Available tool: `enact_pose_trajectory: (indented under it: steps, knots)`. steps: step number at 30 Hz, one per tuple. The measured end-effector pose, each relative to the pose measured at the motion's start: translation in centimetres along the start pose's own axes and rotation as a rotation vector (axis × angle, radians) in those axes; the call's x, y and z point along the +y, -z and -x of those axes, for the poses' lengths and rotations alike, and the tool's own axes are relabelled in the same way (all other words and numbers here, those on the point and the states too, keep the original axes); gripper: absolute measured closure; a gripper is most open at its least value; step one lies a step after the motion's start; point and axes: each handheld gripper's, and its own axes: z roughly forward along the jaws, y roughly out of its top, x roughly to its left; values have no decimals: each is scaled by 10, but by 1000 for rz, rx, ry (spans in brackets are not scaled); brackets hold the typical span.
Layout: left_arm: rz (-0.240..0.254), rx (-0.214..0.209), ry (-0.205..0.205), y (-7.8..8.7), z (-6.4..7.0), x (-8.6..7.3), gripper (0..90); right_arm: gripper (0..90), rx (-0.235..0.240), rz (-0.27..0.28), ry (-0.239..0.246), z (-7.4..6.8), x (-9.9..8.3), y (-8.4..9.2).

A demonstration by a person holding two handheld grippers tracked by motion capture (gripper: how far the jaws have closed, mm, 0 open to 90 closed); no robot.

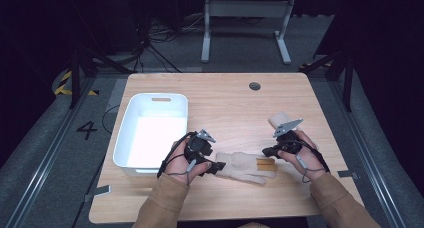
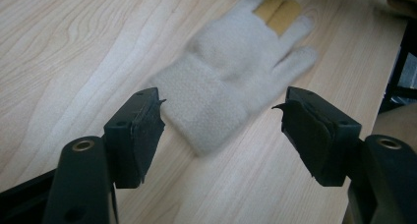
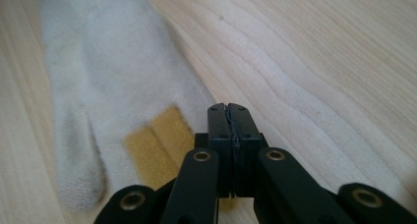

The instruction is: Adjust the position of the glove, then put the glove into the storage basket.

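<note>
One wooden table (image 1: 225, 98), two hand-held tools, one white bin, and gloves: one laid flat, plus one rolled pale piece of similar fabric further back. The cream glove (image 1: 245, 166) lies flat near the front edge of the table, between the two tools, cuff toward the person's left, fingers toward the right. Two of its fingers carry mustard-yellow patches (image 1: 265, 163), side by side. Left tool (image 1: 216, 166) sits at the cuff end; in the left gripper view its jaws stand wide apart, one on either side of the cuff (image 2: 204, 118), not closed on it. I cannot tell whether the jaws touch the fabric. Right tool (image 1: 266, 151) sits at the finger end of the glove; in the right gripper view its jaws are pressed together with nothing between them, tips over bare wood just beside the yellow patches (image 3: 160, 145). The rolled cream piece (image 1: 278, 119) lies on the table behind the right tool, partly hidden by the grey plate on that tool. The white bin (image 1: 131, 123), rectangular with one handle slot visible in its far wall, stands on the left half of the table, just behind the left hand (image 1: 181, 163). One round dark grommet (image 1: 254, 86) is set in the table near the far edge. Both forearms wear tan sleeves (image 1: 162, 200).
</note>
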Motion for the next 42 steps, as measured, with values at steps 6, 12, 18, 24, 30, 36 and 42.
enact_pose_trajectory:
  steps: [6,12,18,24,30,36,42]
  knots:
    - [-40,-12,-28,5,1,3,316,900,15,24,-27,4,3,14]
    - [-44,-10,-42,7,1,7,311,891,5,43,-61,14,2,27]
    - [-55,-16,-55,5,2,8,312,872,-5,95,-73,30,3,45]
    - [-59,-6,-50,5,1,7,312,845,-52,122,-96,36,-4,52]
    - [-63,-6,-56,4,2,6,312,764,-107,168,-123,41,-8,61]
    - [-61,12,-59,8,4,3,308,571,-146,142,-129,48,-12,60]
    - [-73,38,-49,14,2,-5,302,505,-177,119,-154,62,-16,60]
